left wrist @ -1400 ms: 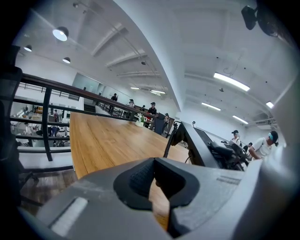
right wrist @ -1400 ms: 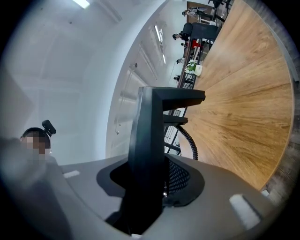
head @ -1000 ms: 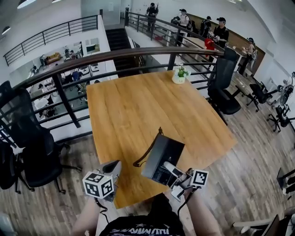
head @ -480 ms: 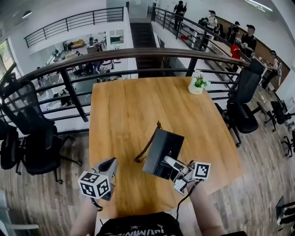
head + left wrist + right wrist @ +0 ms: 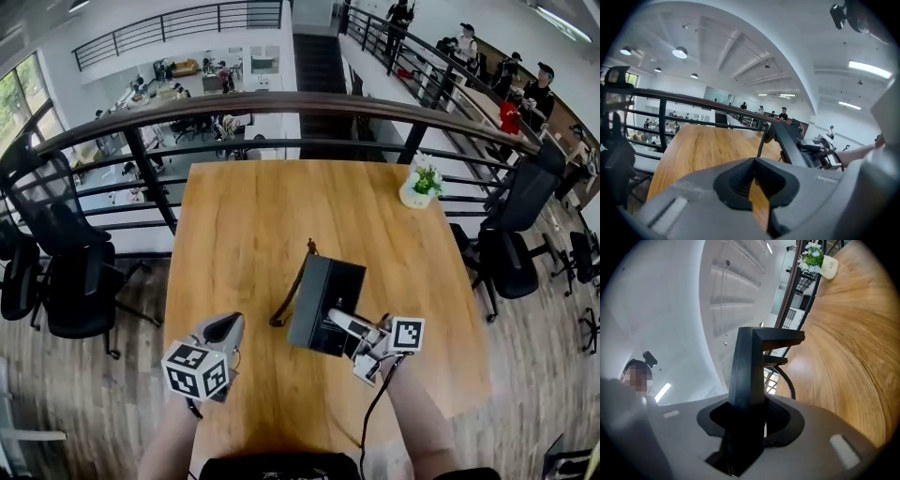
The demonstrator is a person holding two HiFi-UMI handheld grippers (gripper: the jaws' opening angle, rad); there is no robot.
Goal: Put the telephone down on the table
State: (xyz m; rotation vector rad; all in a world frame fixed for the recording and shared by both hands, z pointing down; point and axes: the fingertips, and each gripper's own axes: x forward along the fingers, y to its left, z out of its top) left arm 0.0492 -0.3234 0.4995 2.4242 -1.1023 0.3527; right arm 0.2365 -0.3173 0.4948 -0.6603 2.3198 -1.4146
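Observation:
The black telephone (image 5: 321, 302) is tilted up on edge over the near half of the wooden table (image 5: 253, 216). My right gripper (image 5: 337, 320) is shut on its near edge. Its coiled cord (image 5: 291, 292) hangs from the far corner down to the tabletop. In the right gripper view the telephone (image 5: 749, 363) stands up from between the jaws of the right gripper (image 5: 751, 405). My left gripper (image 5: 224, 329) hovers over the table to the left of the telephone, pads together and nothing held. The left gripper view shows the left gripper (image 5: 753, 162) with the telephone (image 5: 791, 143) to its right.
A small potted plant (image 5: 419, 187) stands at the table's far right corner. A dark railing (image 5: 281, 101) runs behind the table's far edge. Black office chairs stand to the left (image 5: 56, 272) and right (image 5: 511, 239). Several people stand far off at the back right.
Both grippers have moved forward from the table's near edge to further over the tabletop. The telephone went along in the right gripper, still tilted. The left gripper stays shut.

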